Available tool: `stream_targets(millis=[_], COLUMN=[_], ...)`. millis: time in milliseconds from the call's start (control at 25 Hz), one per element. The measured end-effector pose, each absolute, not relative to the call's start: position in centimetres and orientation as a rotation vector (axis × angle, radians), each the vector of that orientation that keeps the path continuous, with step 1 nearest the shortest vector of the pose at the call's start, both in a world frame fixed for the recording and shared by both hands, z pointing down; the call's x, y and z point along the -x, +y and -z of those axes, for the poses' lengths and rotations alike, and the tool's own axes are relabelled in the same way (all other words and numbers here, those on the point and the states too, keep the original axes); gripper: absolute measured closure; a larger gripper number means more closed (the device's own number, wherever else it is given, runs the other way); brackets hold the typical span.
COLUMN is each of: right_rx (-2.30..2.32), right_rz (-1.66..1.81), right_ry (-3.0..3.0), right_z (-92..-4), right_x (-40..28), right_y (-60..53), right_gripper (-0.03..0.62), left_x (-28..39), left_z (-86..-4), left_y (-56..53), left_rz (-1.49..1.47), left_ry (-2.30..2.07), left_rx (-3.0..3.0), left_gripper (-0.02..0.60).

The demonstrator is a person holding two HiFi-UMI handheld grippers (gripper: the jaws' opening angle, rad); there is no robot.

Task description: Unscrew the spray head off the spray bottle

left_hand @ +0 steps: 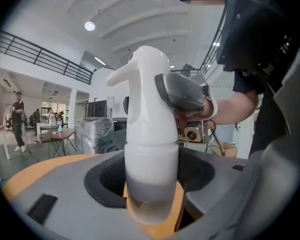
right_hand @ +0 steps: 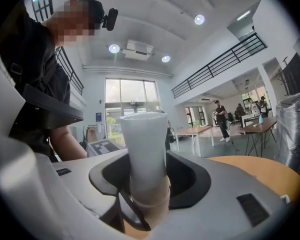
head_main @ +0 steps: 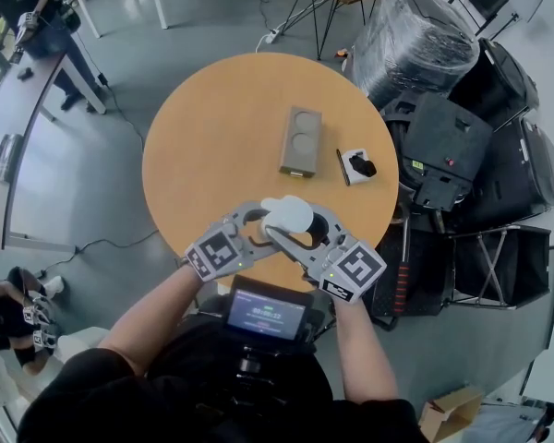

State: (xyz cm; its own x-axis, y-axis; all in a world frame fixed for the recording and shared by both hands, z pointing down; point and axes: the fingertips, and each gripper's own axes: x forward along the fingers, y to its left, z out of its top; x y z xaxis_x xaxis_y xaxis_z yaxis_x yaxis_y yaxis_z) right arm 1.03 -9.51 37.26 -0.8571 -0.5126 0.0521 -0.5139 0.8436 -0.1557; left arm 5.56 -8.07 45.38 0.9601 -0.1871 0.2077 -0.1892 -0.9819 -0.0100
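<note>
Spray bottle [head_main: 287, 213] held over near edge of round table [head_main: 208, 127].
Left gripper [head_main: 252, 220] clamps its body, right gripper [head_main: 300, 236] its spray head [left_hand: 145, 79]; bare tabletop ahead, black cases [head_main: 485, 160] crowding the right rim.

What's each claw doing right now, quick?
Left claw: closed on the spray bottle, low on its body.
Right claw: closed on the spray head.
</note>
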Motion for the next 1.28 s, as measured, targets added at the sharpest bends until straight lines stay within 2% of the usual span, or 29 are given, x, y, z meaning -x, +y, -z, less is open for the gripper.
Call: stream_targets(millis=[160,320,400,920,1080,1280], right_rx=[-0.876,-1.026,-1.082,-1.178,-1.2,-1.157], right_rz=[-0.239,-0.263,-0.266,-0.274,-0.255,-0.247], right_ry=[-3.004,-2.957,-2.943,-2.86,-2.846,-2.876], right_z=[-37.1,-37.5,-37.5,-38.5,-38.5,-38.2], right_x=[-1.4,-2.8,-3.2,-1.7,-1.7,-1.3], right_y=[-10.0,-10.9,-11.2,-12.3,-12.3,-12.0], right_gripper=[0.363,0.279,0.264,0.268,0.345,0.349], left_x=[-5.7,-5.3,-4.8,-5.4,-5.7,-5.5], left_z=[-45.1,-45.4,-45.5,-45.5,-45.8,-45.5], left_y=[-8.5,-10.1,-11.0,-11.6,-11.2,-10.8], left_rz=[-0.291,-0.224,-0.181,-0.249,-0.298,-0.279], left_ry=[-0.312,-0.472,-0.553,-0.711,-0.747,-0.664], left_rx=[-3.091,-2.99,-2.933,-2.963,-2.974,-3.005], left_gripper=[0.276,0.276,0.276,0.275,0.275,0.276])
